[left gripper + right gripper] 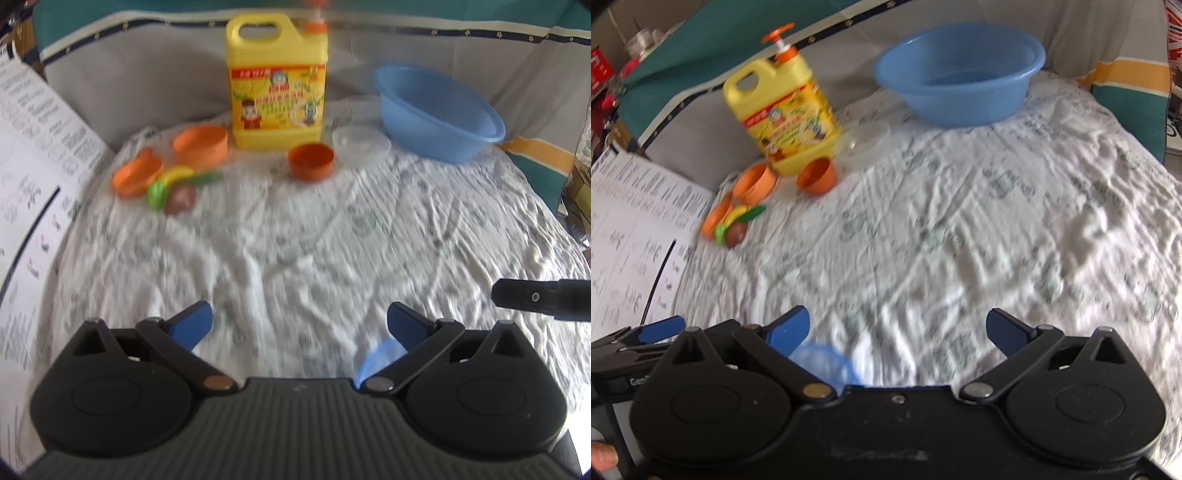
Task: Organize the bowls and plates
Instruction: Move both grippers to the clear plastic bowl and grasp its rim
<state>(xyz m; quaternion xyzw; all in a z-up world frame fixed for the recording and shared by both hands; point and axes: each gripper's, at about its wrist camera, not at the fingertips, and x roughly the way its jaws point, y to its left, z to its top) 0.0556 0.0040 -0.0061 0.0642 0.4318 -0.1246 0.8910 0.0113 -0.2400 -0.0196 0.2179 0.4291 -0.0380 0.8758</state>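
A: While both cameras blur a little, the left gripper clearly has its blue fingers spread wide with nothing between them. What about the other one?

B: Same for the right gripper: fingers apart, holding nothing, above the wrinkled white cloth. A small pale blue dish lies just under its left finger, at about seven o'clock in that view.

A: Where are the bowls?

B: In the left view, a dark orange bowl sits at twelve o'clock, touching the front of the yellow detergent jug. A lighter orange bowl stands at eleven o'clock, just beside the jug.

A: And the rest?

B: A clear shallow container lies beside the dark bowl, with the big blue basin at one o'clock behind it. Toy food and an orange scoop-shaped dish cluster at ten o'clock, near printed sheets.
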